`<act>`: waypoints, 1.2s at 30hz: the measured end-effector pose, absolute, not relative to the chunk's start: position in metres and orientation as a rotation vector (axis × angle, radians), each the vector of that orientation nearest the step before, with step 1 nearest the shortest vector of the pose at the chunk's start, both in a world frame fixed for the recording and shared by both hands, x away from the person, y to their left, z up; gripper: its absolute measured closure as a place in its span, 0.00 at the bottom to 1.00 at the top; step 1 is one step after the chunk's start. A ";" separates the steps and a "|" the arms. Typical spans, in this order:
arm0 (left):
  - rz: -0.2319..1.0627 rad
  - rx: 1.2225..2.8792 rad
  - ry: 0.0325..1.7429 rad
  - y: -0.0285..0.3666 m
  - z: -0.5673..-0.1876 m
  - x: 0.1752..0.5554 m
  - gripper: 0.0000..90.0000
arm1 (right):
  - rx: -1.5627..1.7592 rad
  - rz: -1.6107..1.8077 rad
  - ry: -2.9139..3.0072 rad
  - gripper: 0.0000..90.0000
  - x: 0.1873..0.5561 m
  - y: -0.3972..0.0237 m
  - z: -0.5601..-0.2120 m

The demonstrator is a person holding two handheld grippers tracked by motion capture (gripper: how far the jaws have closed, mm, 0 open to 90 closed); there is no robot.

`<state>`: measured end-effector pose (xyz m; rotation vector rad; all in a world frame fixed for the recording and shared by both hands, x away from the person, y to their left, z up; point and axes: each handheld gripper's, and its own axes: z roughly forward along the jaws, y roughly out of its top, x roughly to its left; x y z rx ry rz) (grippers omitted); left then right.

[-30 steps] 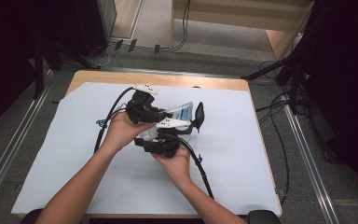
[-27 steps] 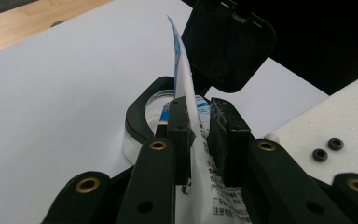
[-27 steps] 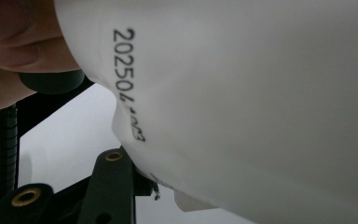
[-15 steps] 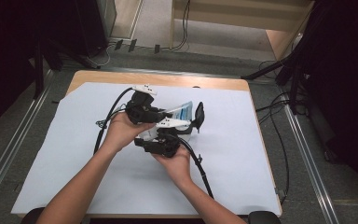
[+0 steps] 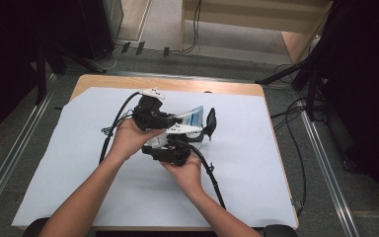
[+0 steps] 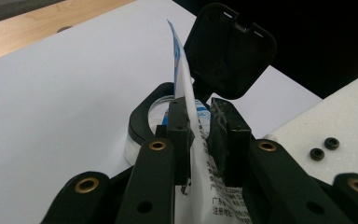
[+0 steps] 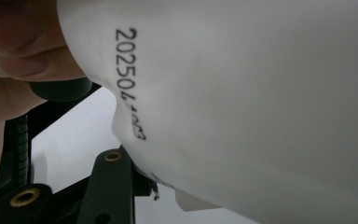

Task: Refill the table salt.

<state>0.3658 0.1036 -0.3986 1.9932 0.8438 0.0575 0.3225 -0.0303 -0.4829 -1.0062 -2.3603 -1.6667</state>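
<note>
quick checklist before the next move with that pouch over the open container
1. Left gripper clamped on the white pouch: ok, the jaws pinch it from both sides.
2. Container lid out of the way: ok, the black lid stands flipped up behind it.
3. Pouch edge over the container mouth: ok, it rises just in front of the opening.
4. Right gripper holding the pouch: cannot tell, the pouch lies too close to its camera.
5. Pouch already open: cannot tell.
6. White sheet around the work free of spills: ok.
</note>
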 end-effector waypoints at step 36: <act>0.043 1.987 0.829 0.105 -0.397 0.366 0.84 | -0.984 -1.670 -2.346 0.63 0.323 -0.034 -0.481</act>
